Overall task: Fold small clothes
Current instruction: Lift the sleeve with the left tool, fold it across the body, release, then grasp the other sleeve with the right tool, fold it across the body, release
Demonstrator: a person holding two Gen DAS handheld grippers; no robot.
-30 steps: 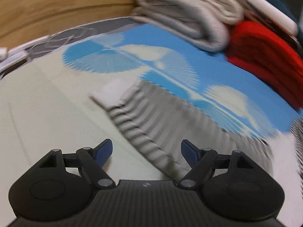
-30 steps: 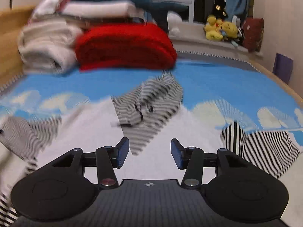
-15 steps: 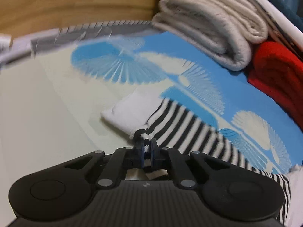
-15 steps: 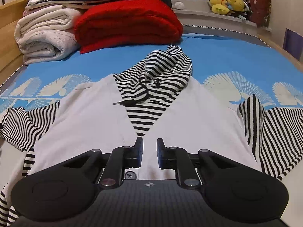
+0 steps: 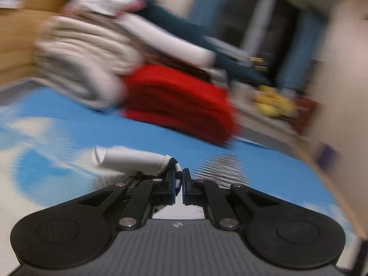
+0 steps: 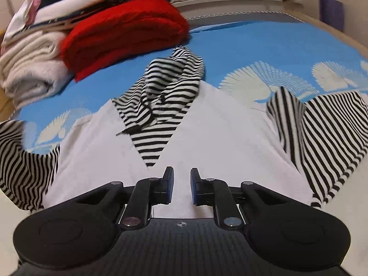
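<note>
Tongs on the left (image 5: 179, 179) are clenched on the white cuff (image 5: 138, 159) of the striped sleeve, lifted clear of the bed (image 5: 161, 138). Right tongs (image 6: 181, 179) have just been closing, stopped narrowly apart over the hoodie's (image 6: 207, 126) white hem; whether they pinch it I cannot tell. The hoodie lies spread face-up on the blue sheet, folded blankets (image 6: 124, 27) behind. Risk, I judge: if the hem is not pinned, a fast sleeve pull drags the whole body askew.
</note>
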